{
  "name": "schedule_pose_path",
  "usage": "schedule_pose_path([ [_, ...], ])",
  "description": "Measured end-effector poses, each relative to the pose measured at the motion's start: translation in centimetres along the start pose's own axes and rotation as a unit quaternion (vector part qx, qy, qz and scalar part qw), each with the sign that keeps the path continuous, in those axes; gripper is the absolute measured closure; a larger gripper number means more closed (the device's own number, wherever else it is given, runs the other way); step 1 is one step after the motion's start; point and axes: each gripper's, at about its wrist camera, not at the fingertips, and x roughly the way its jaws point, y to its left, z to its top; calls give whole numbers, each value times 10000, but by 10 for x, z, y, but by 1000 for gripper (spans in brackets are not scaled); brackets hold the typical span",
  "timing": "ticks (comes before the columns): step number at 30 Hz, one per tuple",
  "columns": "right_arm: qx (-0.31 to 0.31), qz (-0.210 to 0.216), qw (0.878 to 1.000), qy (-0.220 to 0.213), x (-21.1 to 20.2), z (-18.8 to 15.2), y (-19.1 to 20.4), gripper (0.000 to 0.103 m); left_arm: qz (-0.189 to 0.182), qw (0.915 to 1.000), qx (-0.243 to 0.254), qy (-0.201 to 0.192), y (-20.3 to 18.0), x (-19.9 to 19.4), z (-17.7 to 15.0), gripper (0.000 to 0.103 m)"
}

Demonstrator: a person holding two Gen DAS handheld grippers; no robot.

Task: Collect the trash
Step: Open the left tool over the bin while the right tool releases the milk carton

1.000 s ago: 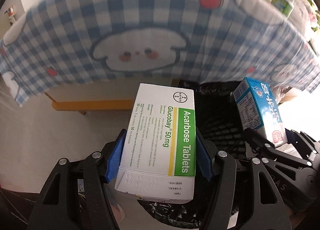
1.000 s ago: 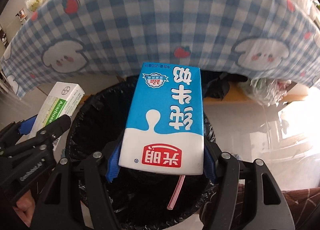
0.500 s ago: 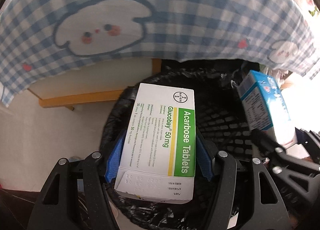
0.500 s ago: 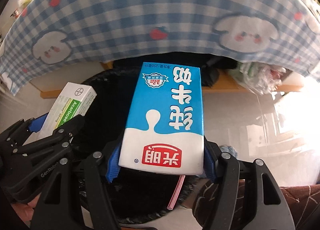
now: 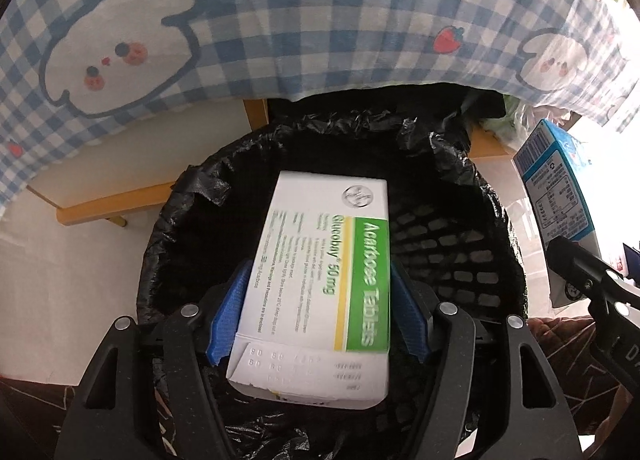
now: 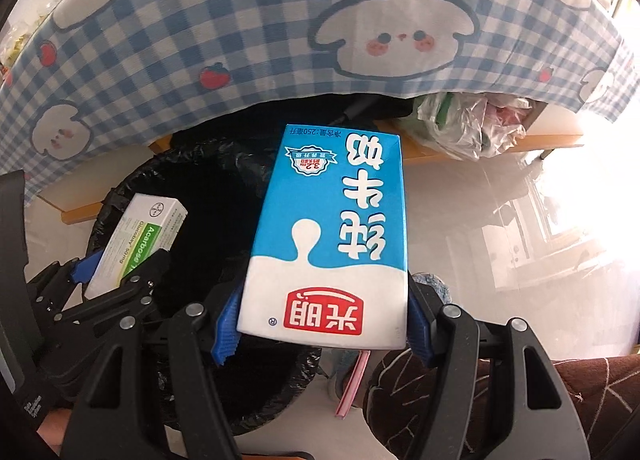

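Observation:
My left gripper (image 5: 318,310) is shut on a white and green medicine box (image 5: 320,280) and holds it over the mouth of a black mesh bin lined with a black bag (image 5: 460,236). My right gripper (image 6: 324,316) is shut on a blue and white milk carton (image 6: 332,236) with a pink straw below it. It holds the carton above the bin's right rim (image 6: 208,164). The medicine box (image 6: 138,244) and left gripper (image 6: 120,272) show at the left of the right wrist view. The carton (image 5: 560,204) shows at the right edge of the left wrist view.
A blue checked tablecloth with cartoon faces (image 5: 280,20) hangs over the table edge just behind the bin. Wooden table bars (image 5: 112,208) run behind it. A clear plastic bag of rubbish (image 6: 472,124) lies under the table to the right. The floor (image 6: 500,240) is pale and glossy.
Both grippers moved lower and forward toward the bin. The medicine box now hangs over the bin's opening. The milk carton shifted right, over the bin's right rim.

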Motion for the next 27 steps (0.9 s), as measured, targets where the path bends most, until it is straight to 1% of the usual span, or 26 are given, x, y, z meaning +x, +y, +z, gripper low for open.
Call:
schedule_pose_path([
  [2, -11, 44, 10000, -3, 0, 1, 2, 40, 23, 10000, -65, -57, 2, -4, 3, 25],
  [3, -40, 74, 10000, -5, 0, 2, 4, 40, 70, 9998, -120, -138, 4, -7, 3, 17],
  [4, -60, 113, 9999, -23, -1, 2, 6, 40, 68, 9995, -175, -257, 7, -11, 4, 15],
  [7, -74, 217, 9997, -79, -4, 6, 9, 40, 88, 9993, -233, -272, 13, -18, 6, 10],
  [10, -56, 256, 9996, -99, -5, 9, 11, 40, 99, 9987, -342, -372, 24, -31, 5, 7],
  [12, -105, 294, 9995, -102, -5, 11, 16, 40, 99, 9985, -397, -361, 30, -36, 5, 6],
  [19, -408, 356, 9985, -81, -3, 9, 40, 41, 285, 9964, -727, -339, 70, -50, -1, 6],
  [23, -544, 372, 9978, -33, 0, 9, 53, 42, 416, 9952, -827, -322, 87, -55, -8, 6],
  [27, -739, 395, 9965, 42, 7, 6, 69, 42, 448, 9940, -951, -297, 103, -58, -7, 6],
])
